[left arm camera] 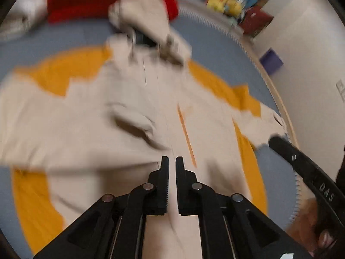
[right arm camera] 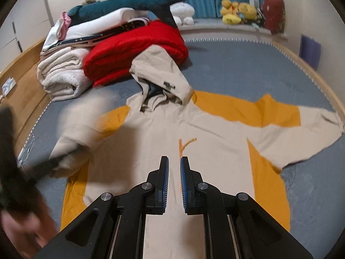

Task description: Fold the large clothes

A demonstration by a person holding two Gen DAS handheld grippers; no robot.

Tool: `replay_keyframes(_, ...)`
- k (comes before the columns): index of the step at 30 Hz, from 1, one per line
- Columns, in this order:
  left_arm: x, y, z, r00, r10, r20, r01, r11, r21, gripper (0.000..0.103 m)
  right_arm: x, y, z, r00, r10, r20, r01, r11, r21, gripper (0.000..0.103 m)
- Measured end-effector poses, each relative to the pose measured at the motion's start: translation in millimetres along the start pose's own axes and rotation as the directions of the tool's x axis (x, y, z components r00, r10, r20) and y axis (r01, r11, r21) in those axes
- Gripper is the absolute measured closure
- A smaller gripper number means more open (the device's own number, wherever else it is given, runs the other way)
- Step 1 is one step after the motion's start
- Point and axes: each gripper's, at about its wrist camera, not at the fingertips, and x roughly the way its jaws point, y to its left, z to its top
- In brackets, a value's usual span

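Note:
A large beige and orange hooded jacket (right arm camera: 172, 129) lies flat on the blue bed, hood toward the far side; it also fills the blurred left wrist view (left arm camera: 129, 112). My right gripper (right arm camera: 174, 161) hovers over the jacket's chest with its jaws nearly closed and nothing between them. My left gripper (left arm camera: 171, 161) is also over the jacket's body, jaws a narrow gap apart and empty. In the right wrist view the left gripper (right arm camera: 51, 164) appears blurred by the jacket's left sleeve end (right arm camera: 66, 149). In the left wrist view the right gripper (left arm camera: 280, 144) is by the right sleeve cuff (left arm camera: 267, 120).
A red folded blanket (right arm camera: 138, 49), a white rolled quilt (right arm camera: 64, 73) and stacked bedding with a plush shark (right arm camera: 129, 4) sit at the bed's far left. Yellow plush toys (right arm camera: 237, 10) line the far ledge. A wooden bed frame (right arm camera: 25, 86) runs along the left.

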Motion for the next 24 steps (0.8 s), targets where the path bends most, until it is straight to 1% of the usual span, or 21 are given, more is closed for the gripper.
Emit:
replay_keyframes(1,-4,4,2,1.000,0.010,0.006,-0.010,1.000,-0.020,0.095,4,-3,1,1.000,0.002,-0.012,-0.002,1.000,0.014,0.091)
replay_keyframes(3,-21,11,10,0.998,0.040,0.049,-0.038,0.999,-0.023,0.085,15,-10,1,0.999,0.007,-0.045,-0.004,0.999,0.053,0.090)
replay_keyframes(5,-38,24,14,0.993,0.077,0.086,-0.073,0.996,-0.050,0.083,26,-16,-1,0.997,0.016,-0.081,-0.008,0.995,0.096,0.088)
replay_keyframes(8,-55,56,20,0.982,0.166,0.085,-0.156,0.981,-0.119,0.083,43,-20,-7,0.990,0.046,-0.134,-0.027,0.989,0.144,0.087)
replay_keyframes(10,-58,79,22,0.976,0.209,0.065,-0.196,0.966,-0.169,0.083,52,-13,-12,0.987,0.038,-0.153,-0.021,0.993,0.116,0.087)
replay_keyframes(12,-55,97,20,0.972,0.231,0.035,-0.218,0.949,-0.227,0.083,61,-1,-16,0.985,0.045,-0.165,-0.032,0.996,0.081,0.087)
replay_keyframes(13,-57,107,19,0.972,0.234,0.021,-0.220,0.939,-0.262,0.083,64,6,-17,0.984,0.057,-0.168,-0.047,0.997,0.063,0.087)
replay_keyframes(15,-64,120,14,0.975,0.222,0.023,-0.205,0.933,-0.296,0.083,71,22,-20,0.984,0.072,-0.165,-0.071,0.997,0.010,0.087)
replay_keyframes(17,-75,124,16,0.975,0.219,0.041,-0.196,0.933,-0.303,0.083,75,38,-22,0.985,0.074,-0.153,-0.083,0.995,-0.053,0.087)
replay_keyframes(18,-79,125,16,0.974,0.222,0.051,-0.196,0.932,-0.303,0.083,81,51,-24,0.986,0.074,-0.148,-0.090,0.991,-0.103,0.087)
replay_keyframes(19,-84,127,16,0.972,0.226,0.061,-0.198,0.932,-0.303,0.083,85,59,-25,0.986,0.076,-0.148,-0.097,0.986,-0.136,0.085)
replay_keyframes(21,-90,132,14,0.971,0.230,0.064,-0.201,0.932,-0.303,0.083,97,78,-31,0.986,0.074,-0.152,-0.106,0.971,-0.214,0.078)
replay_keyframes(23,-93,139,13,0.970,0.234,0.061,-0.205,0.929,-0.309,0.083,109,91,-38,0.986,0.060,-0.156,-0.102,0.956,-0.274,0.058)
replay_keyframes(24,-94,142,13,0.969,0.240,0.059,-0.210,0.926,-0.313,0.083,115,96,-42,0.986,0.052,-0.161,-0.099,0.948,-0.301,0.055)
